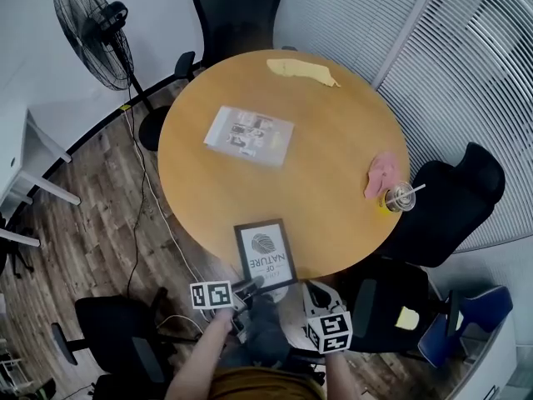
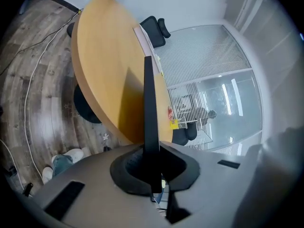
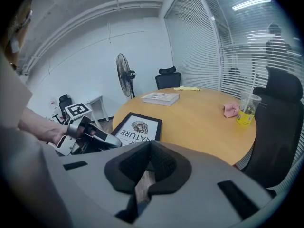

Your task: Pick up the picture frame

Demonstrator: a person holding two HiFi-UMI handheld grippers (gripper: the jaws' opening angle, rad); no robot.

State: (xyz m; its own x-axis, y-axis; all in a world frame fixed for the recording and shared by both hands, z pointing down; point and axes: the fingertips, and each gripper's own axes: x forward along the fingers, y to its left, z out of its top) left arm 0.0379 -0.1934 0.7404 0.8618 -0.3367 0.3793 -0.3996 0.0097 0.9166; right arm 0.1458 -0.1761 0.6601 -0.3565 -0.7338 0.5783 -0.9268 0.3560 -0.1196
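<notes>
The picture frame (image 1: 266,257), black-edged with a white print, rests at the near edge of the round wooden table (image 1: 333,132). My left gripper (image 1: 252,285) is shut on the frame's near edge. In the left gripper view the frame (image 2: 148,99) shows edge-on as a dark strip running up from between the pads of the left gripper (image 2: 153,161), standing above the table (image 2: 99,56). My right gripper (image 1: 316,295) hangs below the table edge, to the right of the frame. Its jaws (image 3: 148,163) are shut on nothing. From there the frame (image 3: 137,127) and the left gripper (image 3: 88,137) show at left.
On the table lie a plastic sleeve of papers (image 1: 249,133), a yellow cloth (image 1: 301,70), a pink cloth (image 1: 381,173) and a cup with a straw (image 1: 400,197). Black office chairs (image 1: 237,15) (image 1: 454,198) ring the table. A floor fan (image 1: 92,32) stands far left.
</notes>
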